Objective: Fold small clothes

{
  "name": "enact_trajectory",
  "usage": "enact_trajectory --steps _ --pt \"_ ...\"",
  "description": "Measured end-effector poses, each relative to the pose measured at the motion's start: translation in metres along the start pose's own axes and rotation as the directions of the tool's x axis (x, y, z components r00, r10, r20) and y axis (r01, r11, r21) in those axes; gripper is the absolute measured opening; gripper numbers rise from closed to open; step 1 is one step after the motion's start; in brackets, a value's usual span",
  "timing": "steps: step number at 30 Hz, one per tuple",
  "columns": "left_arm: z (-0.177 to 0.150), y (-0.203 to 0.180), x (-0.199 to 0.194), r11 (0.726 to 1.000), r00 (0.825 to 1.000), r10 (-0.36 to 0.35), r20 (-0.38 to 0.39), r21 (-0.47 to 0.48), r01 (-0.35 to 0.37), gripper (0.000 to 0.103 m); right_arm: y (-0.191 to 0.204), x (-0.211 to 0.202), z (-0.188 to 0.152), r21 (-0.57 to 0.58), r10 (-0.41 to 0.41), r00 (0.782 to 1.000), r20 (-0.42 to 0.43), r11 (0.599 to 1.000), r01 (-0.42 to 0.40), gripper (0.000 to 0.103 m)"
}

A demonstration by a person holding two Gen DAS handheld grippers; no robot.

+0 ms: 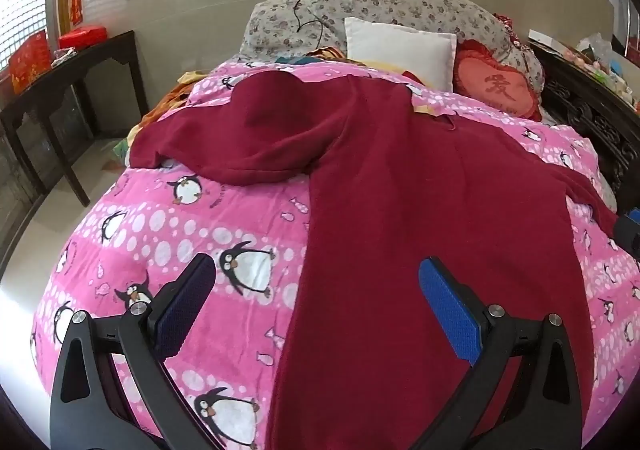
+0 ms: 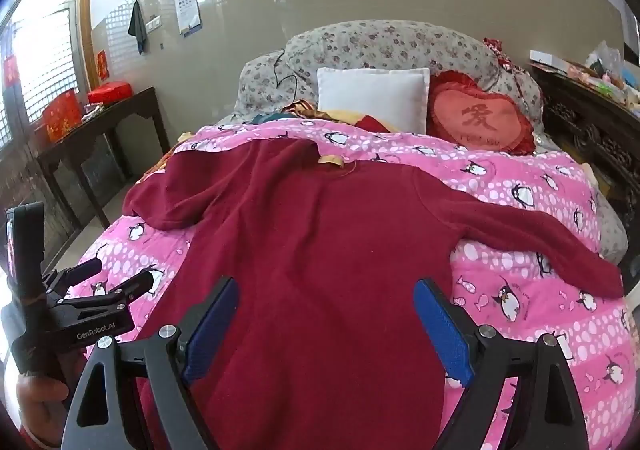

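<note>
1. My left gripper hangs spread and empty at lower centre, straddling the sweater's left edge — placed, I judge, to take the hem.
2. My right gripper gapes empty over the sweater, spread flat mid-frame on the penguin quilt.
3. One sleeve lies doubled upper left — unfolded work ahead.

A pink penguin-print quilt (covering the bed) carries a spread dark-red sweater.
</note>
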State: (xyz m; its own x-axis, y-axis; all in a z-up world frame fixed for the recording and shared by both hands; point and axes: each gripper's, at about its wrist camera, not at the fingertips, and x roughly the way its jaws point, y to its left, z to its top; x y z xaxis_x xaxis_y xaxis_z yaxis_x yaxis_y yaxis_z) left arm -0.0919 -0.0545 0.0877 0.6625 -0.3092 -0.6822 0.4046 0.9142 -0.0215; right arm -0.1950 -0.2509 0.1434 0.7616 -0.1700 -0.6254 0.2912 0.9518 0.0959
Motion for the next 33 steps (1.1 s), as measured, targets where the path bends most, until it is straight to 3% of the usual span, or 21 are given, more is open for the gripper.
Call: enact_trajectory --steps 14,23,33 --pt "0.008 -0.026 -0.001 0.999 0.999 -0.042 0.008 0.026 0.041 0.102 -0.013 0.005 -0.002 0.004 -0.052 0.999 0.012 0.999 0.052 0.088" --pt "0.011 -0.038 0.004 0.998 0.998 -0.056 0.0 0.042 0.056 0.102 -0.017 0.009 -0.001 0.065 -0.019 0.999 -0.031 0.998 0.021 0.088" --pt "0.013 -0.042 0.013 0.997 0.997 -0.072 -0.012 0.041 0.073 0.102 -0.018 0.02 0.002 0.057 -0.02 0.999 -0.034 0.998 0.022 0.088"
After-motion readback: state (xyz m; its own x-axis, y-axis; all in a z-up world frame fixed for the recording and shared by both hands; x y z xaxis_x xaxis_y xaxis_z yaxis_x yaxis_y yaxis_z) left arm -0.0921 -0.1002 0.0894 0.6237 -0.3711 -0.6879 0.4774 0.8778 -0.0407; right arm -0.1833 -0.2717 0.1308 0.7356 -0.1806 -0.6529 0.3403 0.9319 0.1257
